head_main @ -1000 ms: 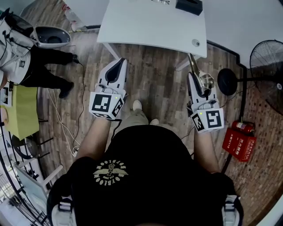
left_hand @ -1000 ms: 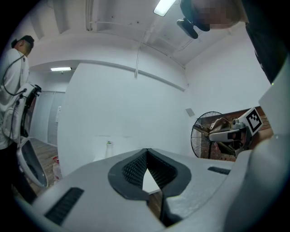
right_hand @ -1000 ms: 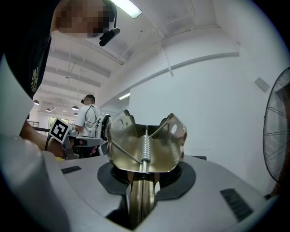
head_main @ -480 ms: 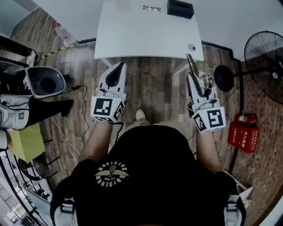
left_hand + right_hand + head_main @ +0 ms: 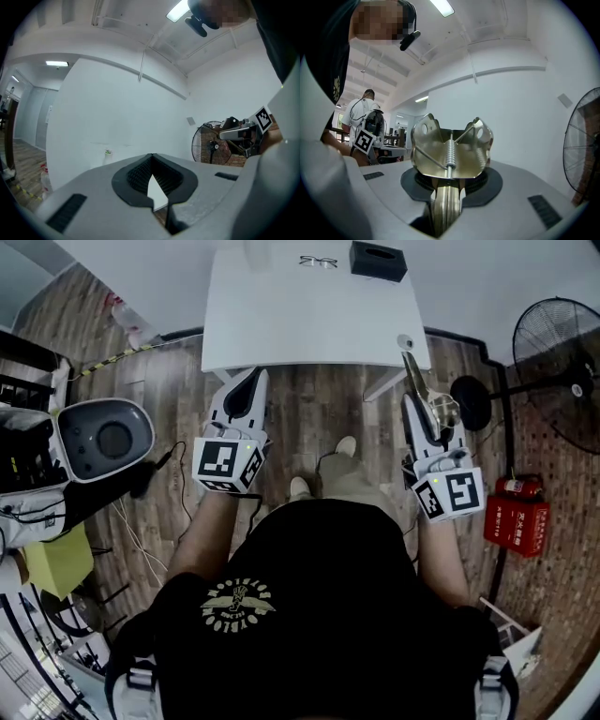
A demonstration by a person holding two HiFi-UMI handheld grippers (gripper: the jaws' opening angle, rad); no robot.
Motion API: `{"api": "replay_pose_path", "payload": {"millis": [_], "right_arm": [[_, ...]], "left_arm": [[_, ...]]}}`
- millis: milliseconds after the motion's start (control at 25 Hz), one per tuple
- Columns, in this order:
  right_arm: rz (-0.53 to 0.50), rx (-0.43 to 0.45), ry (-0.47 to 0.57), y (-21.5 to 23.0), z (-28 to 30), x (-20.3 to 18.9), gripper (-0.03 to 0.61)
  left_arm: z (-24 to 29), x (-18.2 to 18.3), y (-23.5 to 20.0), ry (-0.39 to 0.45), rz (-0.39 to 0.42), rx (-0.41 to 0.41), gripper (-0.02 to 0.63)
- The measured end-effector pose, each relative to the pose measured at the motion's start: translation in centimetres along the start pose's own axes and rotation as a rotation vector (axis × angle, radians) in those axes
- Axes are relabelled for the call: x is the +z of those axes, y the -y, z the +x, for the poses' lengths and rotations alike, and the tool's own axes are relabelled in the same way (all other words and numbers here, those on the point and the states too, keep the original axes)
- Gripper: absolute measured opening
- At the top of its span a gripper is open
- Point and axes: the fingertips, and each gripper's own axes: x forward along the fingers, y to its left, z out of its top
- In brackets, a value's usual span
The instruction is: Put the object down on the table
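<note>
Brass-coloured spring clamp (image 5: pixel 450 145): gripped between jaws of right tool (image 5: pixel 446 199), spring end projecting forward of tool | left tool (image 5: pixel 152 185): jaws closed, nothing between | white counter (image 5: pixel 309 324): ahead of both tools; clamp tip near its right corner, clamp not resting on it | wood floor (image 5: pixel 319 418): below both tools

Surface (image 5: pixel 309 324), upper centre: plain white; box (image 5: pixel 378 261) on it blk. Floor (image 5: pixel 319 418): brown wood planks; far right, red-brown brick pattern. L gripper (image 5: pixel 251 378) & R gripper (image 5: pixel 414 409): white-grey shells, blk pads, cubes w/ blk-on-white square markers. Metal clip (image 5: pixel 450 150): shiny pale gold-silver. Shirt (image 5: pixel 309 634): blk w/ pale gold emblem. Extinguisher box (image 5: pixel 514 523), right edge: red. Fan (image 5: pixel 553 338): blk.
</note>
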Motion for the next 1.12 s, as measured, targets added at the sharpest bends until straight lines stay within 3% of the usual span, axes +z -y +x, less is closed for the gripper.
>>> {"api": "replay_pose_path", "payload": {"millis": [200,1120], "right_arm": [[-0.017,0.01,0.018,0.0,0.6,1.1,0.084],[0.01,0.036,-0.024,7.0,8.8,-1.7,0.084]], "left_arm": [[0.1,0.7,-0.9,0.015,0.002,0.015,0.007],[8.6,-1.6,-3.5,-0.058,0.006,0.05,0.006]]}}
